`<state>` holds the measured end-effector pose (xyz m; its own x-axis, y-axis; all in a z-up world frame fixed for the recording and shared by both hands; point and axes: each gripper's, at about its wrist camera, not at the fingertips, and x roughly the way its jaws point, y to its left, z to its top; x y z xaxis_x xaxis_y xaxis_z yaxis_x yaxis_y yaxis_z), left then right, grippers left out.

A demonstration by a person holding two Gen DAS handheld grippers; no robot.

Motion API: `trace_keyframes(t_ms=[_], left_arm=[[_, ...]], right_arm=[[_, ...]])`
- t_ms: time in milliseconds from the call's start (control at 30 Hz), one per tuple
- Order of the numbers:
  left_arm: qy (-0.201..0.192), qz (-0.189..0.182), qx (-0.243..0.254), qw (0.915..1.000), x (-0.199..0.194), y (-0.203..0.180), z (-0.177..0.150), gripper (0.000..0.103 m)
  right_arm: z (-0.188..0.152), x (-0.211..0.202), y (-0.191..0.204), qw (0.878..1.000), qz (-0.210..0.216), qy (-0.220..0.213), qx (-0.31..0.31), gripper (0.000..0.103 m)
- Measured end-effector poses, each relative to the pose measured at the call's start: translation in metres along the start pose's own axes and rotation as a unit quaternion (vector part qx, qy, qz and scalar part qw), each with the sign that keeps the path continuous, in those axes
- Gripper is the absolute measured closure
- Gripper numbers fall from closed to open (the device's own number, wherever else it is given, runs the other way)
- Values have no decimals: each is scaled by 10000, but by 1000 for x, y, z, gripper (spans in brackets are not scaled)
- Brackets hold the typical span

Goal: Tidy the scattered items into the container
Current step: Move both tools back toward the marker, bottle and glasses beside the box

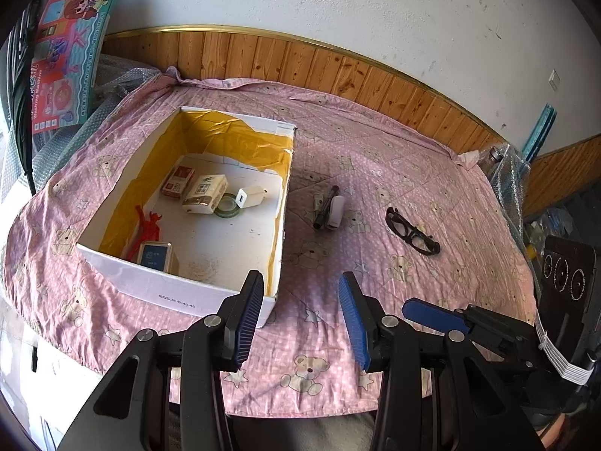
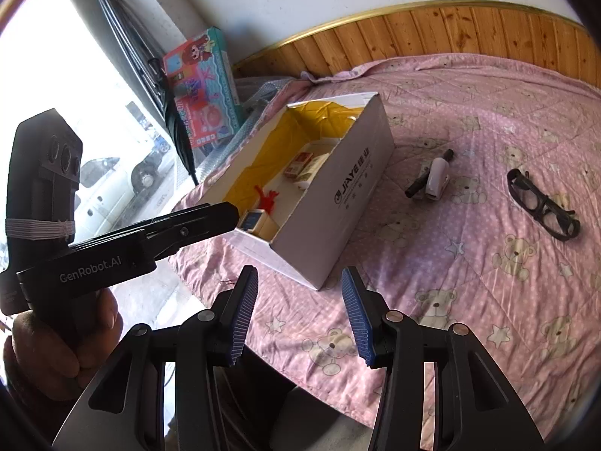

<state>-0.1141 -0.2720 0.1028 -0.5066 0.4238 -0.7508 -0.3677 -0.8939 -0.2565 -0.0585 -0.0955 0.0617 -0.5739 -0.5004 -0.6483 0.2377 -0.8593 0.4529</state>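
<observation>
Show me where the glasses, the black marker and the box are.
glasses (image 1: 412,231), left wrist view, on the bridge.
black marker (image 2: 416,185), right wrist view, on the barrel's near end.
box (image 2: 338,195), right wrist view, on its printed side wall.

Left gripper (image 1: 300,315) jaws apart and empty, right gripper (image 2: 300,312) likewise, side by side

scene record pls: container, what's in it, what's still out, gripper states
container: white cardboard box, open top, yellow lining, on pink bedspread
inside: red toy, small boxes, tape roll, white charger
still out: black marker touching white clip-like item; black glasses further right, apart
left gripper: open, empty
right gripper: open, empty
</observation>
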Motion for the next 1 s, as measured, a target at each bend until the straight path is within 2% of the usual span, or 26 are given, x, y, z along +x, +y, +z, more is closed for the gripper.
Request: trace_keyframes(t_ms=[533, 1000], left_arm=[[396, -340, 402, 9978, 54, -54, 10, 59], [776, -602, 346, 9946, 129, -79, 36, 59]], right_arm=[[-3, -9, -77, 9967, -293, -118, 752, 54], [13, 1, -154, 9903, -744, -86, 1173, 54]])
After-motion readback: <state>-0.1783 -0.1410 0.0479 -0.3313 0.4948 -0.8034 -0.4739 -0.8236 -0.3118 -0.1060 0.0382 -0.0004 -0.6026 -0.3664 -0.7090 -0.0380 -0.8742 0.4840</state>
